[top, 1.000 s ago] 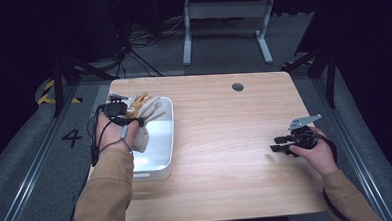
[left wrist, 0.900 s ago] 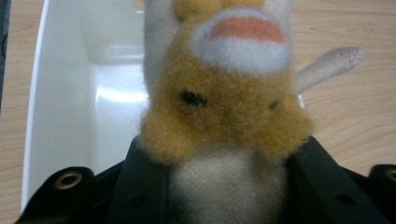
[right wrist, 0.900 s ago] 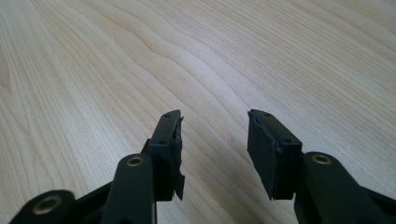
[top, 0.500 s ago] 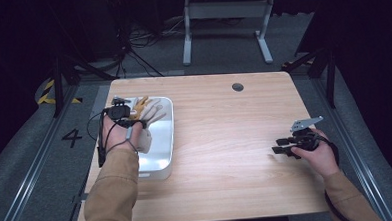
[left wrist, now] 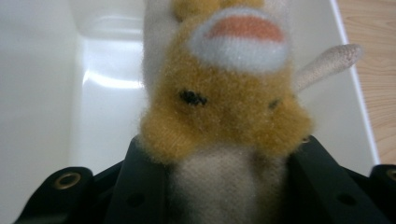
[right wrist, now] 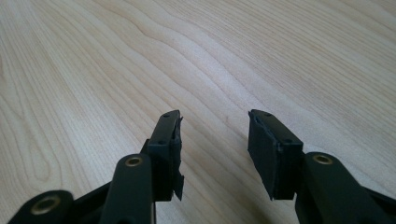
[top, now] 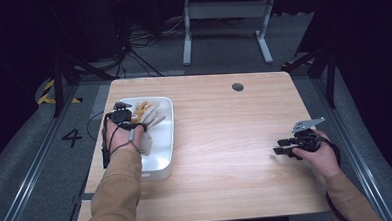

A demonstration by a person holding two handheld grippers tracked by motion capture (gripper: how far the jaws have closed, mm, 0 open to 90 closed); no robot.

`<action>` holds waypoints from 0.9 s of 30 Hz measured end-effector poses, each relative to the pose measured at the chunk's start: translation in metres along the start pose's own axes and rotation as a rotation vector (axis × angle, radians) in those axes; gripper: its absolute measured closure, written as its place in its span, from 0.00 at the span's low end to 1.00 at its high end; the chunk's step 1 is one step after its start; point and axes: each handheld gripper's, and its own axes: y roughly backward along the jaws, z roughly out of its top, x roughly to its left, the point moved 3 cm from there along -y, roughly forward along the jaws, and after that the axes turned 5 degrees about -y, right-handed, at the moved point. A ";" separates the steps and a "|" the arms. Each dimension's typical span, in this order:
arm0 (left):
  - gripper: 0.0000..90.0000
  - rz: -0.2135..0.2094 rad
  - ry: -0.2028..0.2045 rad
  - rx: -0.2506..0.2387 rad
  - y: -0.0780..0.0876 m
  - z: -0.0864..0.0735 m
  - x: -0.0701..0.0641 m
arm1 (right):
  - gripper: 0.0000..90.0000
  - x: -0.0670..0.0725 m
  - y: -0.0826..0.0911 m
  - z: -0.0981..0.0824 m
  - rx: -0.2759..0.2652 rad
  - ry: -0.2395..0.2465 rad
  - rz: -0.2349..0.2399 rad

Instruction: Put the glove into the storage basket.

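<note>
Jaws of the left gripper [top: 129, 124] clenched a plush toy [left wrist: 224, 102] over the white tray [top: 158, 159] at the table's left, while the right gripper [right wrist: 215, 149] rested parted and empty.

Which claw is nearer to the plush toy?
Left. The left claw is shut on the plush toy over the white tray. The right claw is far off, open above the bare table.

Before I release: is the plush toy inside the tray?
Inside: the plush toy, clamped by the left gripper, hangs over the white tray.
</note>
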 end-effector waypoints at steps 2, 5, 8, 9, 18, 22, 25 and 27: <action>0.73 -0.008 0.013 -0.001 -0.003 -0.001 0.002 | 0.60 0.000 0.000 -0.001 0.001 -0.004 0.003; 0.73 -0.012 0.025 0.003 -0.007 -0.003 0.004 | 0.60 -0.001 0.000 -0.003 0.004 -0.007 0.001; 0.73 -0.010 0.022 0.008 -0.011 -0.004 0.005 | 0.60 -0.002 0.001 -0.005 0.005 -0.012 -0.002; 0.73 -0.015 0.024 0.010 -0.012 -0.004 0.006 | 0.60 -0.002 0.001 -0.005 0.004 -0.015 -0.002; 0.73 -0.011 0.036 0.023 -0.025 -0.008 0.012 | 0.60 -0.006 0.003 -0.009 -0.001 -0.033 -0.001; 0.73 -0.008 0.034 0.034 -0.029 -0.011 0.013 | 0.60 -0.005 0.003 -0.009 -0.001 -0.033 -0.002; 0.73 -0.004 0.032 0.044 -0.032 -0.013 0.013 | 0.60 -0.006 0.003 -0.009 -0.001 -0.033 -0.002; 0.73 0.002 0.037 0.058 -0.034 -0.013 0.013 | 0.59 -0.006 0.004 -0.009 -0.003 -0.033 0.003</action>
